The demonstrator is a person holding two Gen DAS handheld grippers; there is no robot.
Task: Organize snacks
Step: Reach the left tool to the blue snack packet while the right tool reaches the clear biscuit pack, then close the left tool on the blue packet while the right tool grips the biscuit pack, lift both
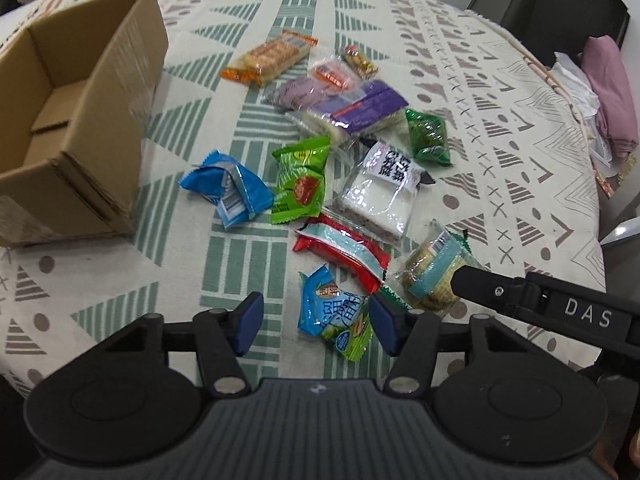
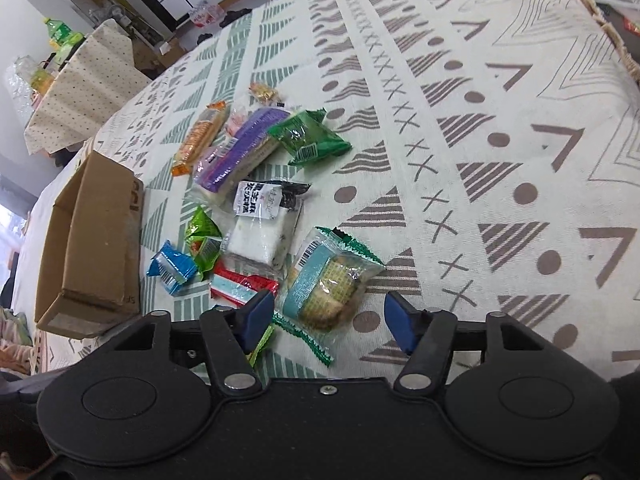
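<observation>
Several wrapped snacks lie scattered on the patterned tablecloth (image 1: 500, 140). An open cardboard box (image 1: 80, 120) stands at the left and looks bare inside; it also shows as the box (image 2: 96, 248) in the right wrist view. My left gripper (image 1: 316, 324) is open just above a light-blue snack packet (image 1: 334, 316) that lies between its fingers. My right gripper (image 2: 330, 320) is open over a clear cracker packet (image 2: 328, 284) with green edges. That cracker packet (image 1: 430, 276) sits right of the blue one, with the right gripper's black finger (image 1: 532, 300) beside it.
A red packet (image 1: 340, 250), a white rice-cake packet (image 1: 380, 196), a green packet (image 1: 300, 180), a dark-blue packet (image 1: 228, 186) and purple wafers (image 1: 360, 110) lie farther out. Pink cloth (image 1: 608, 92) sits past the table's right edge. The right half of the cloth (image 2: 500, 140) carries nothing.
</observation>
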